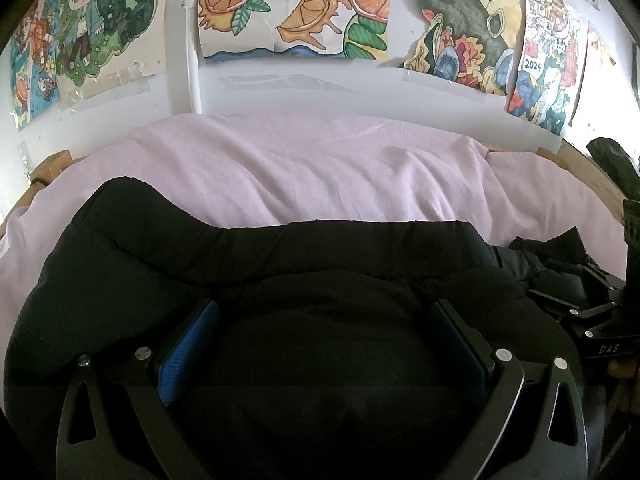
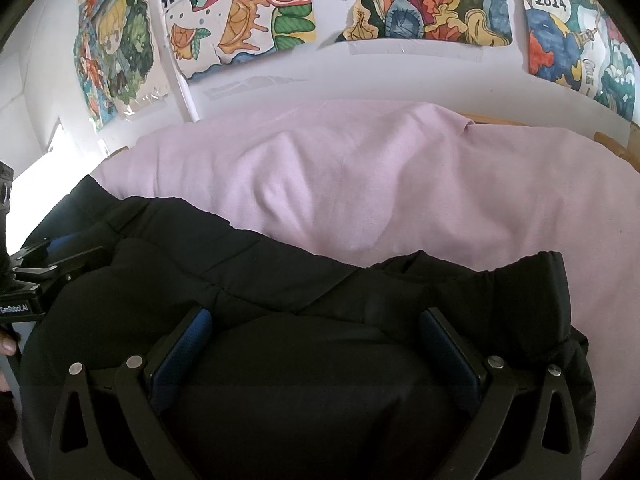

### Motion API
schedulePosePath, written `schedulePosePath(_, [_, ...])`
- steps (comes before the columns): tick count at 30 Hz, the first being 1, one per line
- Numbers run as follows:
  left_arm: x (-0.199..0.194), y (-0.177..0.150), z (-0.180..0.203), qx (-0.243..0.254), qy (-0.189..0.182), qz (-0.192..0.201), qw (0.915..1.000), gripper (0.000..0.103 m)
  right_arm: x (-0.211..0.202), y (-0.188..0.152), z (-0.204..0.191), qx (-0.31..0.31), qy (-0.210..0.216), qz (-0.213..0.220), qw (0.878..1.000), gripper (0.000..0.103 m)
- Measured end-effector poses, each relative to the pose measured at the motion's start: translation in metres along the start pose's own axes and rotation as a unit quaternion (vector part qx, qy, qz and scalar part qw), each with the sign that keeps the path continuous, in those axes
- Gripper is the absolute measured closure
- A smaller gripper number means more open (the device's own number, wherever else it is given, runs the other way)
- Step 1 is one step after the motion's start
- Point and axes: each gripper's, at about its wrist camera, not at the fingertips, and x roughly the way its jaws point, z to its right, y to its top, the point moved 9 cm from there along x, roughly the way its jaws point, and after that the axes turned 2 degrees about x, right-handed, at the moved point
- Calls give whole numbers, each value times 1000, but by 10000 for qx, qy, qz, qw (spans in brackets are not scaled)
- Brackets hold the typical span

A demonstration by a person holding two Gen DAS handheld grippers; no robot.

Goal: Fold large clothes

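Where quilted, black puffy jacket (image 1: 320, 360).

Right gripper (image 2: 316, 320) spread wide over black jacket (image 2: 280, 280) on pink sheet (image 2: 400, 184)

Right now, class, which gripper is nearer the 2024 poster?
Right. The 2024 poster hangs up-right of the right gripper; the left gripper sits further left, over the black jacket.

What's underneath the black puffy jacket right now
The black jacket lies on a pale pink sheet that covers the bed and shows beyond the jacket's far edge. Whatever sits directly beneath the jacket, and anything tucked in its folds, is covered and cannot be seen.
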Motion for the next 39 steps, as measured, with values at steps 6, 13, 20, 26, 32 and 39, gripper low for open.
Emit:
schedulePosePath(6, [0, -1, 0, 7, -11, 17, 10000, 1, -1, -1, -1, -54, -39, 13, 10000, 0])
schedulePosePath(13, [-1, 0, -2, -12, 20, 66, 10000, 1, -2, -1, -2, -97, -68, 19, 9999, 0])
schedulePosePath(20, [-3, -2, -1, -4, 20, 71, 10000, 1, -3, -2, -3, -120, -86, 43, 9999, 0])
schedulePosePath(26, [-8, -3, 1, 42, 28, 47, 10000, 1, -8, -5, -4, -164, -149, 125, 9997, 0])
schedulePosePath(32, [-20, -7, 2, 80, 77, -59, 9999, 1, -18, -6, -6, -192, -102, 205, 9996, 0])
schedulePosePath(39, [-56, -16, 3, 149, 513, -107, 9985, 1, -46, -6, -7, -151, -6, 258, 9996, 0])
